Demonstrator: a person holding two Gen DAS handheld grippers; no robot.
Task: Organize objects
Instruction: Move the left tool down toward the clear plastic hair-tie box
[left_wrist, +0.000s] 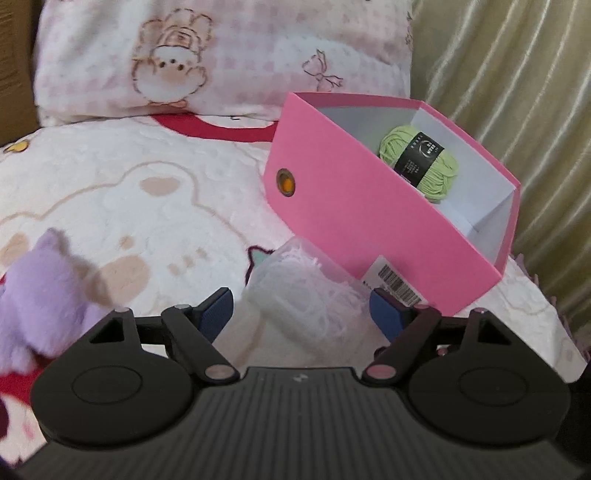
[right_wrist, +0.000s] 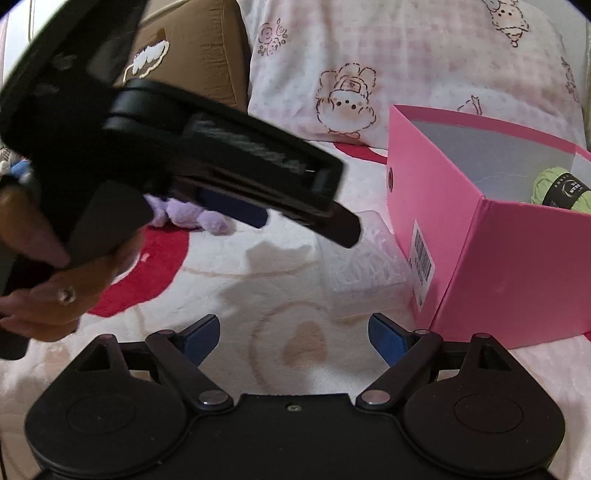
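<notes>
A soft fleece blanket (left_wrist: 155, 206) printed with cartoon animals, hearts and red patches covers the bed, its pile short and plush. At its far end lies a puffy pillow (left_wrist: 229, 55) in pink-and-white check with drawn bunnies and bows; a brown cushion (right_wrist: 199, 48) sits to its left in the right wrist view, and shiny ribbed curtains (left_wrist: 517, 110) hang on the right.

A rigid pink cardboard box (left_wrist: 354, 206) stands open on the blanket near the pillow, smooth outside, white inside, with a round metal eyelet on one long wall and a barcode sticker on an end wall. Inside it lies a ball of light green yarn (left_wrist: 421, 162) with a black paper band.

Just beside the sticker end of the box rests a clear plastic case (left_wrist: 306, 295), rectangular with rounded corners, holding tangled white strands.

A fuzzy purple plush toy (left_wrist: 40, 295) lies well apart to the left.

The left gripper (left_wrist: 301, 312) has its blue ribbed pads spread on either side of the case, and they do not appear to press on it. The right gripper (right_wrist: 293, 332) is spread wide over bare blanket, holding nothing. A hand (right_wrist: 55, 291) grasps the left gripper's black handle.
</notes>
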